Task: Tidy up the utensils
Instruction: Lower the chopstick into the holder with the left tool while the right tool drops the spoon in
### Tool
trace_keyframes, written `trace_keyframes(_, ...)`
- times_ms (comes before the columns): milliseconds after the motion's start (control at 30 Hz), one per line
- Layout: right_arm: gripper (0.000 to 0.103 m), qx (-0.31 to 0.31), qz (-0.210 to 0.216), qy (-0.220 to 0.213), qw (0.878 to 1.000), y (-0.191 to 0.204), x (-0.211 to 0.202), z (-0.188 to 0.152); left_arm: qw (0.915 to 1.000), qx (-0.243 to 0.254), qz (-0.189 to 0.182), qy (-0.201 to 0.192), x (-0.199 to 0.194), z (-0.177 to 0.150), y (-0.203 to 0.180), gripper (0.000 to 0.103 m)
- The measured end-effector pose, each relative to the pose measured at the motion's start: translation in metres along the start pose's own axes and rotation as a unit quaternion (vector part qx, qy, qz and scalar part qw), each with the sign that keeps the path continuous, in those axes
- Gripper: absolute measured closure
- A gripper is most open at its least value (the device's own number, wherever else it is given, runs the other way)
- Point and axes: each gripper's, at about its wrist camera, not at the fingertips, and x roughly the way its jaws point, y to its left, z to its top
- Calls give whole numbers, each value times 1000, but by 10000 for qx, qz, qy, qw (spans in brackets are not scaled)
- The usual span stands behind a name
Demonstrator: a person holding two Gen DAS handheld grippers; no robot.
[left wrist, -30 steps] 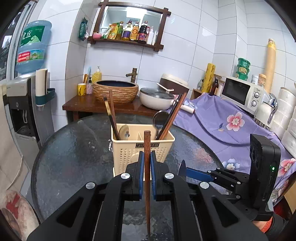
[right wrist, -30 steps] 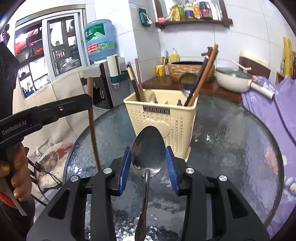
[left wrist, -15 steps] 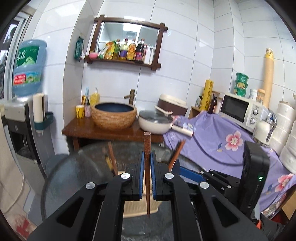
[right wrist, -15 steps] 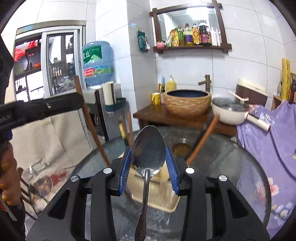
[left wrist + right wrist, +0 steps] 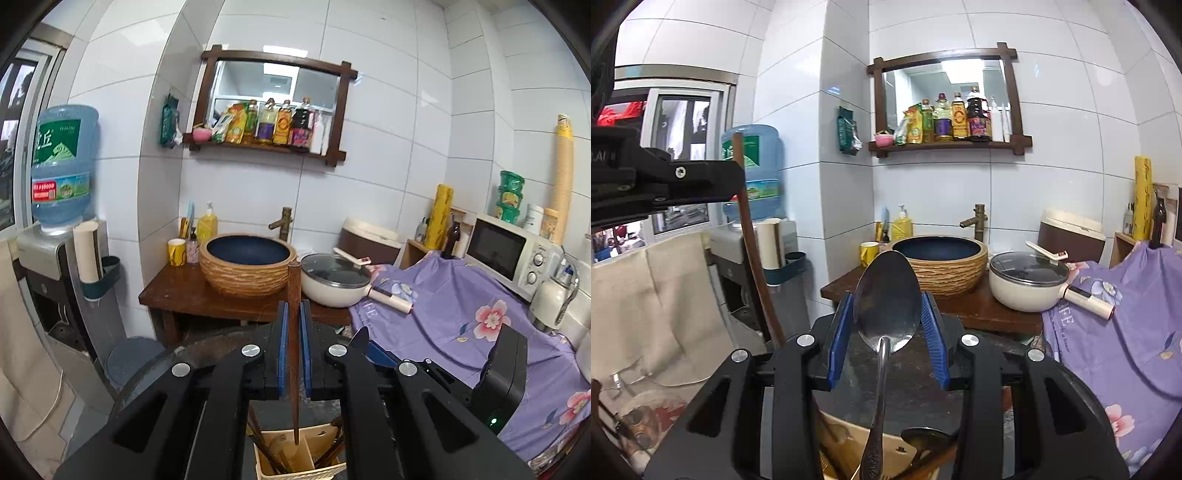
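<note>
My left gripper (image 5: 294, 314) is shut on a brown wooden chopstick (image 5: 294, 295), held upright with its lower tip over the cream utensil holder (image 5: 295, 461) below. My right gripper (image 5: 888, 306) is shut on a metal spoon (image 5: 888, 295), bowl up, its handle pointing down toward the utensil holder (image 5: 857, 443). The holder has chopsticks and a spoon in its compartments. The left gripper and its chopstick (image 5: 753, 251) also show at the left of the right wrist view. The right gripper's body (image 5: 498, 380) shows at the right of the left wrist view.
The holder stands on a round glass table (image 5: 916, 387). Behind it is a wooden stand (image 5: 184, 291) with a woven basin (image 5: 247, 266) and a white pot (image 5: 336, 284). A water dispenser (image 5: 59, 258) stands at the left, and a purple cloth (image 5: 461, 317) with a microwave (image 5: 509, 254) at the right.
Both grippers have risen and moved forward over the utensil holder, which has dropped to the bottom of both views. Each still holds its utensil.
</note>
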Motion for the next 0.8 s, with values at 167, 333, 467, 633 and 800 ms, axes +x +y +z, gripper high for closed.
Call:
trace_keyframes(167,65,-243,-347,-132,9990,5,19,-42,9996,-19,87,274,20,-37,9,97)
trace_keyframes(333,65,-258,-368,7,9990,6,23,-78,9988,-29,59,485,30,-60,16,97)
trace_keyframes(467,65,-469,-417,57,9980,11,15,-96,9978,-7,-20,667,36,-81,15,97)
trace_keyframes(633,65,-879,-415,25,9953,23,4,-109,9960,-86,-112,887,46,-104,16,97)
trace_keyframes(800,63,-910,-415,109,9949,20,-2,-117,9947,-200,-127,1003,49,-118,23,97)
